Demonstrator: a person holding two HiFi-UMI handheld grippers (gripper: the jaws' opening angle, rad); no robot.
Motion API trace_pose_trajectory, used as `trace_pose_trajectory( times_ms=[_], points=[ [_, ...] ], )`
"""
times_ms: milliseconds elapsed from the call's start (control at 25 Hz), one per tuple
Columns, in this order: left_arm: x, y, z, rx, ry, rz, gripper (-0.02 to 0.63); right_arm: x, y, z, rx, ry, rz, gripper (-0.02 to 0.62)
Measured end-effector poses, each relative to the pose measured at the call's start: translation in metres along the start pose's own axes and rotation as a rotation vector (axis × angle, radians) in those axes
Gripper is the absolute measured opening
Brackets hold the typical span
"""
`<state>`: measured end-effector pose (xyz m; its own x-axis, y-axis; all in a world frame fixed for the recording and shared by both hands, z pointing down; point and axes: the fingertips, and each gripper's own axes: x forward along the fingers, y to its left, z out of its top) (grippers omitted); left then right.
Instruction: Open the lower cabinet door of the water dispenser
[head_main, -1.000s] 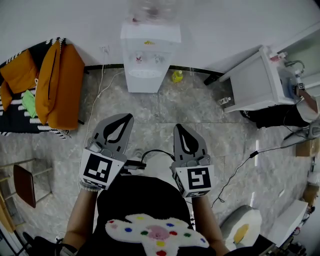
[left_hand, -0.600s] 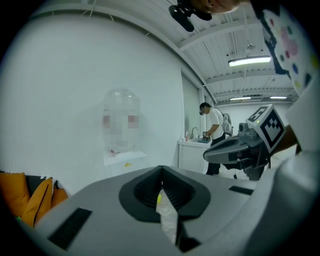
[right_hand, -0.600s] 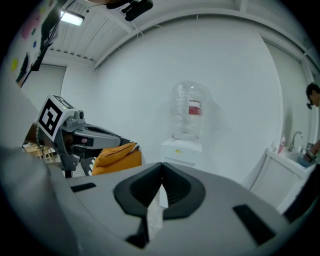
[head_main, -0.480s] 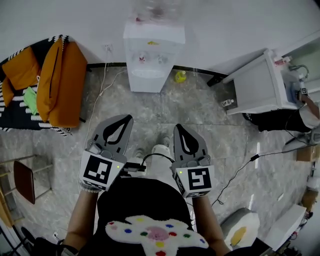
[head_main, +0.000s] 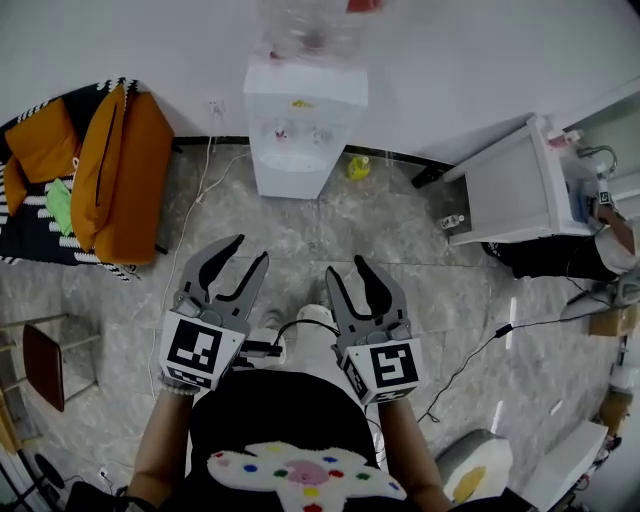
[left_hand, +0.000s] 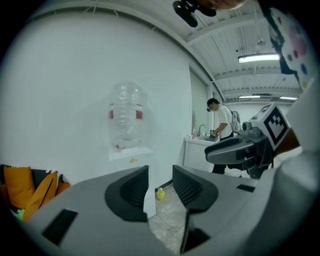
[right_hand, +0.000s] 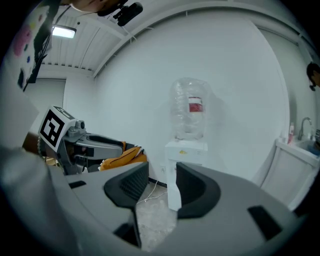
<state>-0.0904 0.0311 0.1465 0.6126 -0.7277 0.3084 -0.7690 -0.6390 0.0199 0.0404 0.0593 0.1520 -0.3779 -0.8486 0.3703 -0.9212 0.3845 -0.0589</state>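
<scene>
Left hand-held gripper: jaws just opened partway, nothing between. Right hand-held gripper: jaws just opened wide, empty. Water dispenser: upright against wall, bottle on top, well apart from both.

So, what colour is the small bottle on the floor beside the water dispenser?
Yellow bottle; clearest in head view.

A grey marbled tile floor fills the middle of the frame. The water dispenser stands at top centre against the wall, with a small yellow bottle just beside it on the right. Orange cushions lie at upper left, a white sink counter stands at upper right, and a black cable trails at lower right.
</scene>
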Motion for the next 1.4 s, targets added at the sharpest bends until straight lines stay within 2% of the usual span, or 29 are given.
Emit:
trace_pose_trajectory(
  times_ms=[160,440,520,680,880,1040,1240,1360,1400],
  points=[
    [0.009,0.003,0.002,-0.014,0.000,0.010,0.149,0.007,-0.010,-0.004,0.033,-0.020,0.003,0.170],
    [0.026,0.005,-0.001,-0.029,0.015,0.012,0.147,0.015,-0.030,-0.012,0.032,0.017,-0.017,0.169],
    [0.033,0.005,-0.001,-0.035,0.018,0.011,0.147,0.019,-0.036,-0.013,0.033,0.008,-0.012,0.169],
    [0.050,0.006,-0.005,-0.037,0.035,0.010,0.146,0.029,-0.046,-0.020,0.003,0.069,0.009,0.169],
    [0.071,0.009,-0.013,-0.042,0.046,0.022,0.144,0.049,-0.061,-0.025,0.000,0.035,0.044,0.169],
    [0.088,0.009,-0.031,-0.055,0.074,0.024,0.143,0.065,-0.073,-0.037,-0.026,0.074,0.066,0.166],
    [0.119,0.007,-0.040,-0.021,0.062,0.007,0.143,0.096,-0.097,-0.061,-0.043,0.112,0.081,0.164],
    [0.135,0.007,-0.052,-0.033,0.076,0.011,0.143,0.113,-0.111,-0.074,-0.063,0.168,0.084,0.163],
    [0.141,0.008,-0.056,-0.041,0.077,0.015,0.143,0.119,-0.116,-0.077,-0.065,0.157,0.084,0.163]
  ],
)
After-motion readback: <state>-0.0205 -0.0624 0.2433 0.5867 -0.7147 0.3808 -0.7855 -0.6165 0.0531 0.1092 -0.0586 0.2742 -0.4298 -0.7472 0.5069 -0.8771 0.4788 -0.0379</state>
